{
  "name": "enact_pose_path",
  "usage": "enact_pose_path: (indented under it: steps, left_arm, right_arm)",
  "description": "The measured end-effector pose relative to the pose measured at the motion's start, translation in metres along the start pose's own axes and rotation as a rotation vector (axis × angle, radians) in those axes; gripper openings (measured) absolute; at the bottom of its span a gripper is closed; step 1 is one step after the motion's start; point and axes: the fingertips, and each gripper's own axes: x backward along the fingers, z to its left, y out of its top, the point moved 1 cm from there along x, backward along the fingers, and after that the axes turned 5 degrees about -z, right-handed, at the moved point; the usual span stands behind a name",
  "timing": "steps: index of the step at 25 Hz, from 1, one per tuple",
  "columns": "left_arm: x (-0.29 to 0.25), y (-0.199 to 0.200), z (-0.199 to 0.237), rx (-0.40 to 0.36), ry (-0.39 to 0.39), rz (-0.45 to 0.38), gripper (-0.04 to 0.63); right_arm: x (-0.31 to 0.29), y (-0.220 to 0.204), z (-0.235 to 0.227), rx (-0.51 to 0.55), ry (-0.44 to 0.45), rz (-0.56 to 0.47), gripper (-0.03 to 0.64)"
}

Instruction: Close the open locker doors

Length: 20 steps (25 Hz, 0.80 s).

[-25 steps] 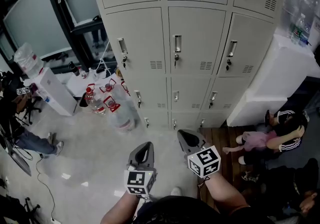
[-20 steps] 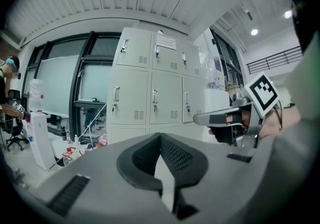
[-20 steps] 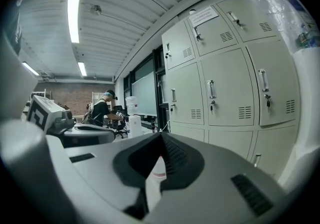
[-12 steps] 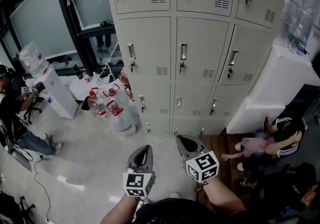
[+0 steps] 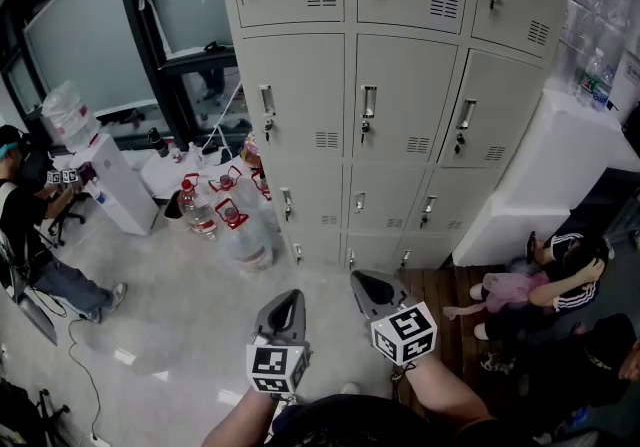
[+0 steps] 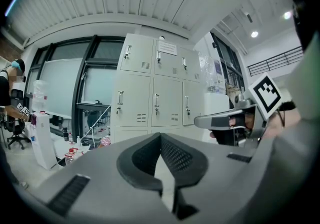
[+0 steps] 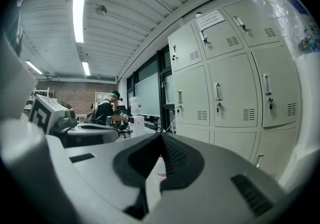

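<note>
A bank of beige lockers point(image 5: 400, 105) stands ahead, three columns wide, each door with a handle and a key lock. Every door in view looks closed; the right column's middle door point(image 5: 495, 110) sits at a slight angle, and I cannot tell if it is ajar. My left gripper point(image 5: 287, 303) and right gripper point(image 5: 372, 285) hover side by side over the floor, well short of the lockers, both shut and empty. The left gripper view shows its shut jaws point(image 6: 161, 135) aimed at the lockers point(image 6: 155, 100). The right gripper view shows the same point(image 7: 161, 135), with the lockers point(image 7: 225, 92) to the right.
Several large water bottles point(image 5: 235, 225) stand at the lockers' left foot beside a white water dispenser point(image 5: 100, 175). A person point(image 5: 30, 225) stands at far left. A white cabinet point(image 5: 560, 155) adjoins the lockers on the right, with people seated point(image 5: 560, 275) below it.
The head view has tilted up, so the lockers sit lower and more to the right in the picture. Both grippers stay shut, side by side, near the same spot in the frame.
</note>
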Motion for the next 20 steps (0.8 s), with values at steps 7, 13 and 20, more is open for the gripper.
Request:
enact_pose_path:
  steps: [7,13,20]
  left_arm:
    - [0.006,0.0,-0.008,0.0,0.004,-0.006,0.005]
    - [0.009,0.001,-0.011,-0.002,0.011,-0.011,0.005]
    - [0.007,0.003,-0.014,-0.006,0.01,-0.015,0.005]
  right_arm:
    - [0.008,0.001,0.003,0.005,0.008,-0.005,0.0]
    - [0.012,0.002,0.004,0.008,0.013,-0.011,0.0]
    - [0.013,0.004,0.002,0.009,0.018,-0.013,0.0]
